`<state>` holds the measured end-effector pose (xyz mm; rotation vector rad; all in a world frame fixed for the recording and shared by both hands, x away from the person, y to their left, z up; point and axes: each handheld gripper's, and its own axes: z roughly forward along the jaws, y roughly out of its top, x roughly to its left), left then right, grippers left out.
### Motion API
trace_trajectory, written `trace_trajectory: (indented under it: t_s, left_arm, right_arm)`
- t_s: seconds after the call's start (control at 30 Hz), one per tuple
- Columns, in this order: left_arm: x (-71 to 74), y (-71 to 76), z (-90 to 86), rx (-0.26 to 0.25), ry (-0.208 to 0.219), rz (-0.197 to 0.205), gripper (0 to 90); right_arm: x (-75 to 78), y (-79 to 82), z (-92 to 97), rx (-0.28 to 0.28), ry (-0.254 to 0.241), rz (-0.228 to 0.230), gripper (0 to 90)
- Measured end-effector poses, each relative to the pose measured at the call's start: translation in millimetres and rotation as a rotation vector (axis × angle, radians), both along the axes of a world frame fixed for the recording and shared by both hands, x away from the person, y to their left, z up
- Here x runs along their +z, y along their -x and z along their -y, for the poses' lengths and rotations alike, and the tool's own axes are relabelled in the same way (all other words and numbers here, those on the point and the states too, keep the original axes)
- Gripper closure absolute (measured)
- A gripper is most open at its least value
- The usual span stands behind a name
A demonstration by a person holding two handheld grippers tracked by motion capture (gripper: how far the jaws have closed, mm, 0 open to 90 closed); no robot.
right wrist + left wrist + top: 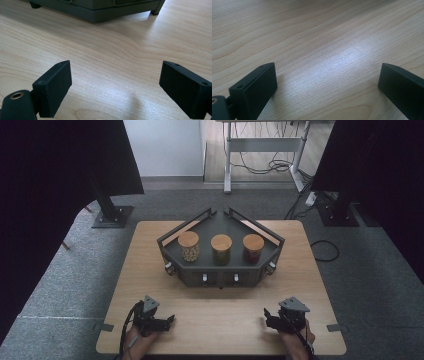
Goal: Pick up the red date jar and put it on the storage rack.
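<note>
Both tongs, left (pixel 170 319) and right (pixel 267 313), rest released and empty on the table (pixel 225 320), so no reach has begun; three jars (pixel 221 248) sit ahead in the rack (pixel 220 276), and either must lift forward

Matt pale wood table (pixel 220 320), matt black plastic fingers (pixel 53 87)

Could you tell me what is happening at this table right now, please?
A person holds a pair of tongs in each hand, low over the near edge of the wooden table. The left tongs and right tongs are both open and hold nothing. Farther back stands a dark angular rack with three wooden-lidded jars in a row: left jar, middle jar, right jar. None is touched.
</note>
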<state>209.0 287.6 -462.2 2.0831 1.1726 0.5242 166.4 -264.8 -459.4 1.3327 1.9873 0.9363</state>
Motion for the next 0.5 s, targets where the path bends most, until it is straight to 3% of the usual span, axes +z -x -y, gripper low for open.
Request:
trace_trajectory:
  t_s: [0.5]
  left_arm:
    - [0.0, 0.0, 0.0, 0.000, 0.000, 0.000, 1.9]
  right_arm:
    - [-4.9, -5.3, 0.2, -0.009, 0.014, -0.037, 10.2]
